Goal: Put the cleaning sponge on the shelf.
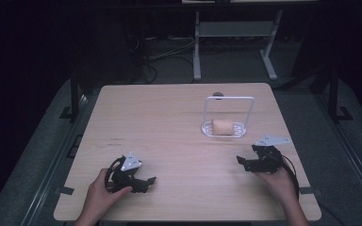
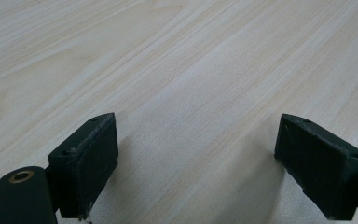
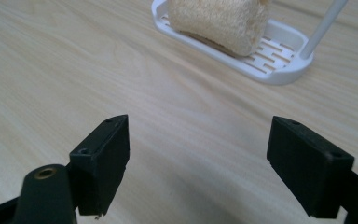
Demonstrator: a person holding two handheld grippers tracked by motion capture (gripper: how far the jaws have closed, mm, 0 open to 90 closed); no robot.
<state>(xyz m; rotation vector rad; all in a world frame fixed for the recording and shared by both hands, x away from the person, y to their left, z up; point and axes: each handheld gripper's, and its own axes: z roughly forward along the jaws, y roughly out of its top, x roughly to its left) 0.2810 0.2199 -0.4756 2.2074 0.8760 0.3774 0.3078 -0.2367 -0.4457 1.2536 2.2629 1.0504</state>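
Nothing appears to be done yet: both tongs sit low over the wooden worktop (image 1: 169, 117) near the person's edge, and neither has hold of anything. The left tongs (image 1: 143, 181) stand wide open, their black pads (image 2: 86, 163) parted over bare wood grain with nothing between them. The right tongs (image 1: 245, 162) are just as wide open in their own view, and they point roughly toward the thing nearest them, a tan, loaf-shaped piece of what looks like bread (image 1: 223, 126); a sponge cannot be ruled out. It lies on the slotted base of a small white rack (image 1: 238, 132) with a tall wire hoop rising over it, ahead of the right tongs and a little to their left, near but clearly apart. From the left tongs it is well apart, far across the worktop to their right.

Judging by this layout, the whole job is still ahead: the reach to the rack, the closing of the pads on the soft piece under the hoop, the lift clear of the base, and whatever placing follows
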